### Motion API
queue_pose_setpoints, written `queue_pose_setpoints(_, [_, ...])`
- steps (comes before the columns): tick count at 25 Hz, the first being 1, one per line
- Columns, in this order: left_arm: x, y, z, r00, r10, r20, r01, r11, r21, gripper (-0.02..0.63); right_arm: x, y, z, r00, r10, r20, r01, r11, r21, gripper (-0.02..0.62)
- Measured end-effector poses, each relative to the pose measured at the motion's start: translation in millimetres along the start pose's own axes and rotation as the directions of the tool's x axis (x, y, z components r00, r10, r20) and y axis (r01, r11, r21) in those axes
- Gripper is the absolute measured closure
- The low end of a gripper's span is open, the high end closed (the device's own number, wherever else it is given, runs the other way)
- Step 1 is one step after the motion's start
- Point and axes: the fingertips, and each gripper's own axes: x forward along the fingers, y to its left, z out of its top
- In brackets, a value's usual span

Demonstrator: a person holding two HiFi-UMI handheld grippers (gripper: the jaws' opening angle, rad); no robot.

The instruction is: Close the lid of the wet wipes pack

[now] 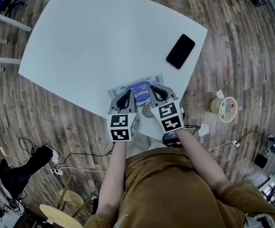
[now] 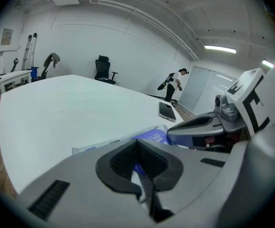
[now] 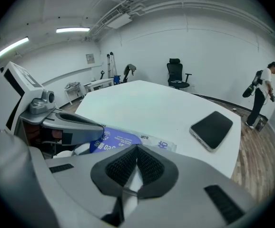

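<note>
Left gripper (image 2: 137, 142) and right gripper (image 3: 136, 147) were both pinched shut on nothing, tips right over the wet wipes pack (image 1: 138, 88) at the near table (image 1: 90, 37) edge; blue label read "Deeyeo", phone (image 1: 180, 51) sat further back

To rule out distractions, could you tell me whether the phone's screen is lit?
Unlit: the phone shows a plain black face in the head view.

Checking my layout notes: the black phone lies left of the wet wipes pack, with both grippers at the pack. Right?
No. The head view shows the phone right of the wet wipes pack; the left gripper and right gripper are at the pack.
</note>
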Motion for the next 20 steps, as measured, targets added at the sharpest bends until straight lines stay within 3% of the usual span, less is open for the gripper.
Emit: queue_pose_setpoints(20, [11, 2, -3, 1.000, -0.013, -0.007, 0.013, 1.000, -0.026, 0.612, 10, -5, -6, 0.998, 0.058, 0.005, -0.058, 0.996, 0.064, 0.586])
